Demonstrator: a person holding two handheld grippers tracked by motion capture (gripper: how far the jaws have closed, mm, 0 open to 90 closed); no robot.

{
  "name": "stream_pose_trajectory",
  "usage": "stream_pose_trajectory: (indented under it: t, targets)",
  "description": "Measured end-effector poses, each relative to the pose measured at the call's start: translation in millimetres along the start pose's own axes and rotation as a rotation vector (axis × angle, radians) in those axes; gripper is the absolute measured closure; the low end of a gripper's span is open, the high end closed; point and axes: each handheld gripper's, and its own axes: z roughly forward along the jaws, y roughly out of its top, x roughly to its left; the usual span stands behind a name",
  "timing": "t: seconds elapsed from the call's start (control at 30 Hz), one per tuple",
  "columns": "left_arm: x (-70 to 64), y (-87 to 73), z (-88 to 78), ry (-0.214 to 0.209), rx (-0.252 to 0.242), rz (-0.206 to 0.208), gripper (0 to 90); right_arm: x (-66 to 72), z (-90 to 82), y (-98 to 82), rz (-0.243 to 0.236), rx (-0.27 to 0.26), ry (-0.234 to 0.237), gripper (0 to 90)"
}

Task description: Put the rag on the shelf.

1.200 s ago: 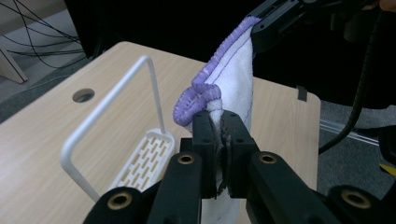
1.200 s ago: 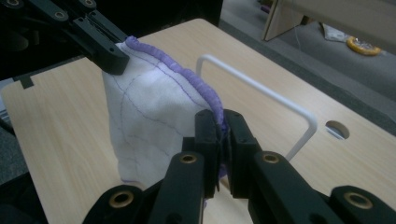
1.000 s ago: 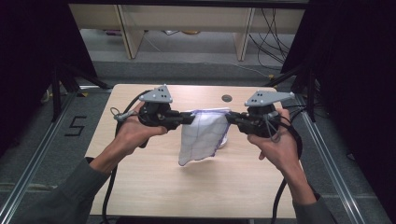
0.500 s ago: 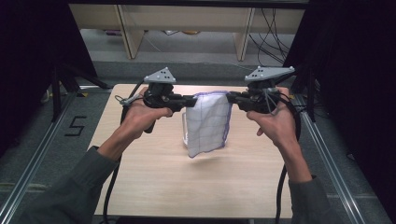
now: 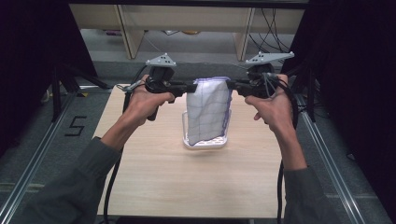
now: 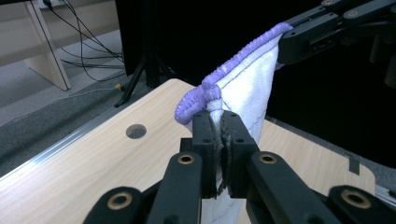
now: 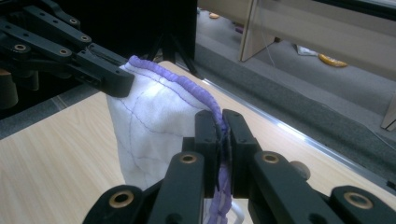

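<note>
Left fingers [image 6: 219, 135]: closed on one top corner of the cloth [image 5: 208, 111], fabric pinched flat between the pads, purple hem bunching just above them. Right fingers [image 7: 223, 140]: closed on the opposite top corner, hem running straight into the pinch.

You hold both grippers level and apart, left gripper [image 5: 189, 86] and right gripper [image 5: 233, 84] facing each other, so the top edge is stretched taut between them. That tension is why the cloth hangs as a flat sheet and not a bundle; gravity does the smoothing below.

Cloth: white with a thin purple grid and purple edging, hanging clear of the bench [image 5: 154, 186] from the two corners. Its lower edge drops into a clear bin [image 5: 187, 135] standing mid-bench, right under the span; whether the hem touches the bin floor cannot be told from above.

Judgement: you are lowering the sheet into the bin, and the lift height was picked so the bottom edge clears the rim. Next move likely calls for bringing both hands down together, keeping the corners level so the cloth folds onto itself inside the walls. Risk: the light bin could tip or slide if the cloth drags on one wall.

Bench has a round hole [image 6: 136, 131] near its far edge.
</note>
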Motion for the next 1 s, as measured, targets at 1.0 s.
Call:
stream_pose_trajectory:
  t: [1.0]
  targets:
    - [52.6, -10.6, 44.1, 0.06, 0.037, -0.136, 84.5, -44.4, 69.4, 3.9, 0.145, 0.079, -0.01, 85.3]
